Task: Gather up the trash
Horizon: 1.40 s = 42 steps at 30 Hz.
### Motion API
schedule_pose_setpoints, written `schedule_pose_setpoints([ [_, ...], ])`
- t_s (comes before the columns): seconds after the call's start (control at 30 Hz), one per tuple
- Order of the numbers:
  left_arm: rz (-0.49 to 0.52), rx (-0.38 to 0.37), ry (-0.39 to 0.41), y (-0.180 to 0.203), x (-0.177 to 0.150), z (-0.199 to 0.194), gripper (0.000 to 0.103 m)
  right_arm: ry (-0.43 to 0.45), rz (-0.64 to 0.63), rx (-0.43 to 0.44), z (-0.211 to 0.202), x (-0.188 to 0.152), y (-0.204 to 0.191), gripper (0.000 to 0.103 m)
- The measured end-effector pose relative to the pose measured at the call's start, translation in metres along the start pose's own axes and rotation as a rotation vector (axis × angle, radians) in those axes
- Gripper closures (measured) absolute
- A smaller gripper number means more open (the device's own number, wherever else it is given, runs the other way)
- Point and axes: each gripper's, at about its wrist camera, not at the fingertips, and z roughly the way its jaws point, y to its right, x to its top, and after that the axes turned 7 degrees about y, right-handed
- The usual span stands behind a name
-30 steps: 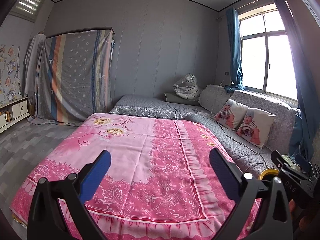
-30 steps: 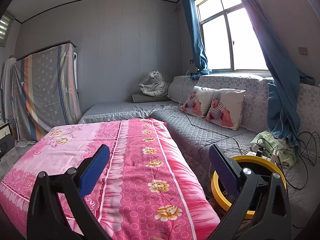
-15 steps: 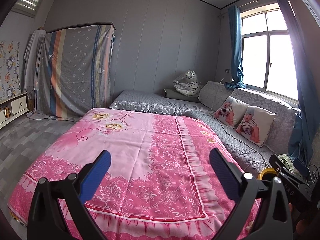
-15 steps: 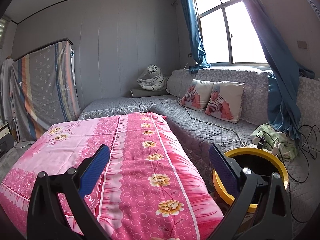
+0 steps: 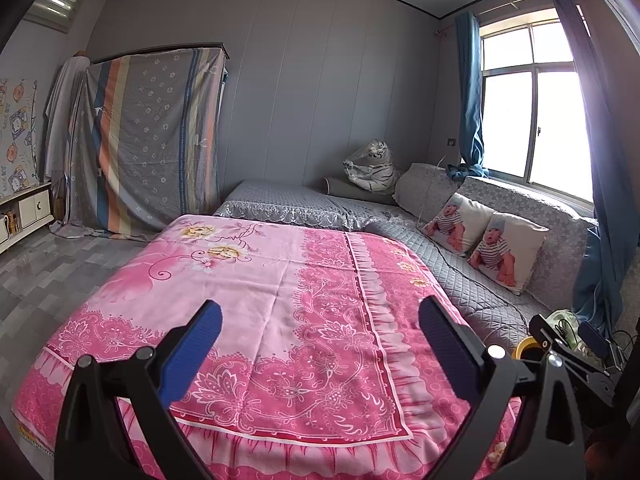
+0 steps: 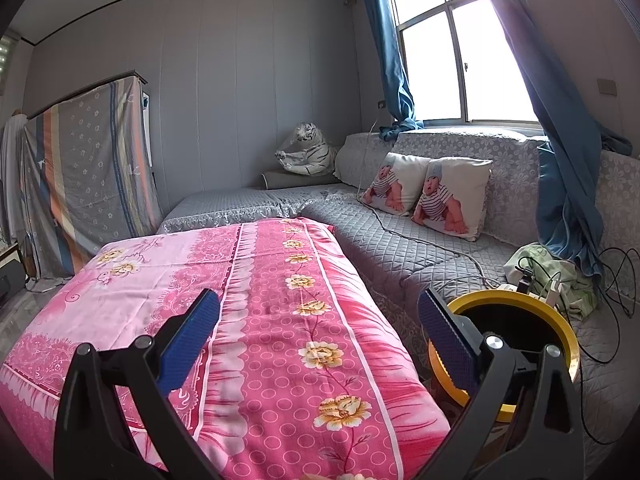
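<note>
My left gripper (image 5: 320, 336) is open and empty, held above the near end of a table covered with a pink floral cloth (image 5: 260, 280). My right gripper (image 6: 318, 332) is open and empty over the same cloth's right side (image 6: 288, 288). A yellow-rimmed black trash bin (image 6: 520, 316) stands low at the right, beside the table and just behind my right finger; its rim also shows in the left wrist view (image 5: 524, 348). The right gripper's body shows at the left wrist view's right edge (image 5: 568, 360). No trash shows on the cloth.
A grey quilted L-shaped sofa (image 6: 400, 240) runs along the back and right, with two baby-print pillows (image 6: 452, 196) and a plush tiger (image 6: 308, 152). Cables, a power strip and a green cloth (image 6: 556, 280) lie by the bin. A draped cabinet (image 5: 152, 140) stands back left.
Both views have shifted slightly: the table and bin sit a little lower and nearer in frame. Both grippers stay open and empty.
</note>
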Motion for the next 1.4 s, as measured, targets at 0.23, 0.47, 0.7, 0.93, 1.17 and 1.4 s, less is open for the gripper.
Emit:
schedule_pose_setpoints([
  [0.23,0.003,-0.001,0.000,0.0005,-0.0015,0.0004,0.008,0.000,0.001,0.000,-0.0001,-0.0012,0.0004,0.008],
  [0.47,0.007,-0.008,-0.002,0.0021,-0.0020,0.0012,0.008,-0.004,0.002,-0.001,0.0002,-0.0018,0.0013,0.008],
  [0.7,0.007,-0.012,-0.005,0.0031,-0.0041,0.0017,0.008,-0.005,0.003,-0.001,0.0005,-0.0020,0.0010,0.008],
  [0.93,0.010,-0.014,-0.003,0.0042,-0.0048,0.0023,0.008,-0.011,0.004,-0.002,0.0020,-0.0036,0.0009,0.008],
  [1.17,0.010,-0.017,-0.005,0.0034,-0.0057,0.0027,0.008,-0.014,0.006,-0.005,0.0030,-0.0053,0.0008,0.008],
  [1.4,0.011,-0.020,-0.008,0.0028,-0.0069,0.0037,0.008,-0.017,0.005,-0.005,0.0042,-0.0065,0.0015,0.008],
])
